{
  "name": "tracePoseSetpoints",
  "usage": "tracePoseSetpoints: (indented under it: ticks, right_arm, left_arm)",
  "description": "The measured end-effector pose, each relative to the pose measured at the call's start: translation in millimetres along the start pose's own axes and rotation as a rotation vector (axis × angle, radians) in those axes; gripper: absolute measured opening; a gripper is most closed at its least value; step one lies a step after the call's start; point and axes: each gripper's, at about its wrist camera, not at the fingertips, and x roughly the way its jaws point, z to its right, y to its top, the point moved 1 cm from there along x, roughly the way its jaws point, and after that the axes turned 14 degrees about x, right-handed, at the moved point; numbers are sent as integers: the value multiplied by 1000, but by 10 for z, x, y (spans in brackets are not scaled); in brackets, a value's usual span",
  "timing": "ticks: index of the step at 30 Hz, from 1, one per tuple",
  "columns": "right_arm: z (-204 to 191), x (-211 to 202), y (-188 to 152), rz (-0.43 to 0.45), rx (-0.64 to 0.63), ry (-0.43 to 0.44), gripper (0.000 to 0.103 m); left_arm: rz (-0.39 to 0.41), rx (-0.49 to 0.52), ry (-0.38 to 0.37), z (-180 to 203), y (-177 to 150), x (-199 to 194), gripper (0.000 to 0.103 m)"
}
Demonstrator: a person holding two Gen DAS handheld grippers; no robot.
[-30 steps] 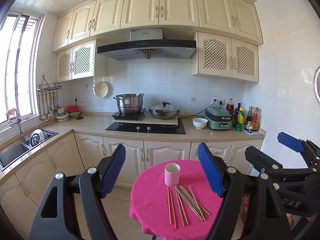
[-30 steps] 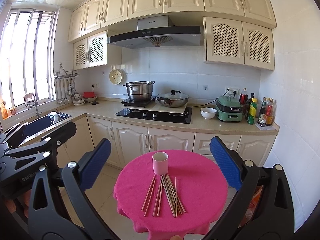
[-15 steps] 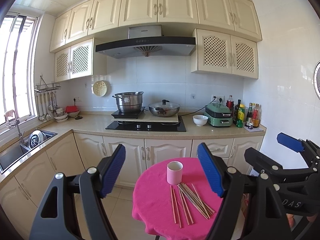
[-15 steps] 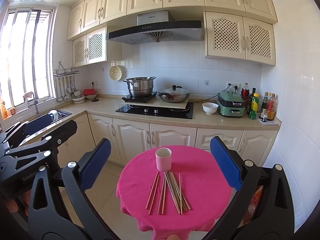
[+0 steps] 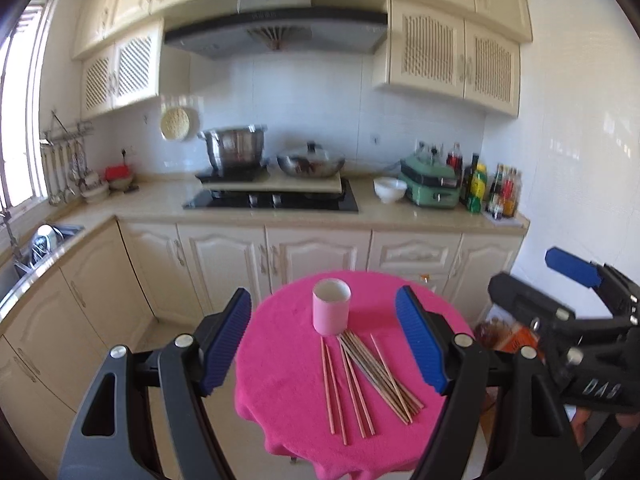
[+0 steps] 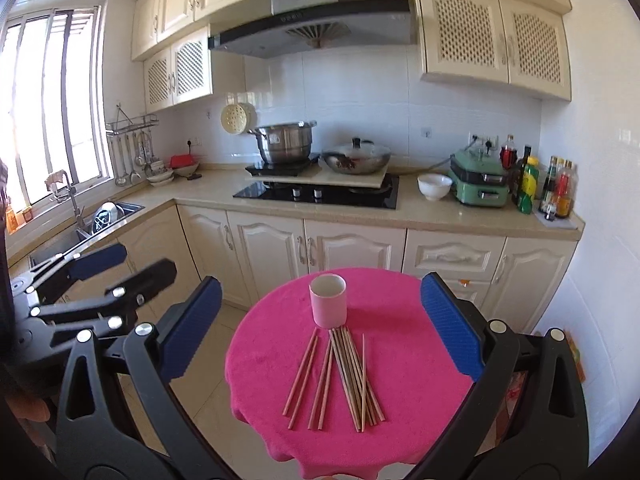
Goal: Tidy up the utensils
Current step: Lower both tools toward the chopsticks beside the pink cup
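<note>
A pink cup (image 5: 331, 307) (image 6: 328, 300) stands upright and empty on a round table with a pink cloth (image 5: 280, 360) (image 6: 408, 344). Several wooden chopsticks (image 5: 366, 380) (image 6: 344, 376) lie loose on the cloth just in front of the cup. My left gripper (image 5: 325, 340) is open and empty, held above the table's near side. My right gripper (image 6: 320, 328) is open and empty too, also short of the table. Each gripper shows at the edge of the other's view: the right one in the left wrist view (image 5: 572, 280), the left one in the right wrist view (image 6: 100, 264).
Behind the table runs a kitchen counter (image 6: 440, 212) with a hob, a steel pot (image 6: 285, 142), a lidded wok (image 6: 357, 156), a white bowl (image 6: 434, 186), a green appliance and bottles. A sink (image 6: 80, 232) is at the left. Cabinets stand below.
Both grippers have moved closer to the table and tilted down, so the cup and chopsticks look larger and nearer. The left view is blurred by motion. Both jaws stay open.
</note>
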Motion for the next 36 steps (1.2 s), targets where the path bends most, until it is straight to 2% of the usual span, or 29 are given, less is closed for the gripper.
tracePoseSetpoints:
  ticks: [2,3,5,9,12,14,15,17,19,22,24,30,36]
  right_arm:
    - [195,279,-1,-48,20,-10,97]
    - [360,518,-12,-99,35,-27,97]
    - [572,806,-49,-157,50,-43,97]
    - [1023,1558,-215,-362,53,-86,90]
    - [1246,2033,-398,-494,50,-92,78]
    - [1350,2311,-536,-586,56,-78,63]
    - [1401,2477,-626,-637,56,-71,59]
    - [1458,2663,-754,-701,63,-64,46]
    - [1505,2822,-899,-773,84,-58,45]
    - [1499,2958,-1062,-834,96,-58,41]
    - [1517,3072,-1152,-874,123,-53,38]
    - [1489,3340,-1281,-945,162,-57,34]
    - [1491,3574,-1400,-1017,187,-93,24]
  left_arm:
    - [-77,-24,-45,24,-66,375,74]
    - [-115,-43,-69,28,-111,572,74]
    - [-222,-81,-118,36,-246,1029,74]
    - [-437,-149,-171,69,-610,1878,73]
    - [-576,-166,-173,132,-921,2422,73]
    - [-655,-165,-169,183,-1124,2749,73]
    - [-682,-160,-165,205,-1194,2876,71]
    - [-736,-145,-165,259,-1341,3100,59]
    - [-783,-139,-151,251,-1468,3275,59]
    - [-839,-166,-161,182,-1569,3446,51]
    - [-857,-167,-166,168,-1608,3531,50]
    - [-902,-145,-210,132,-1718,3771,43]
    - [-936,-122,-250,161,-1795,3929,39]
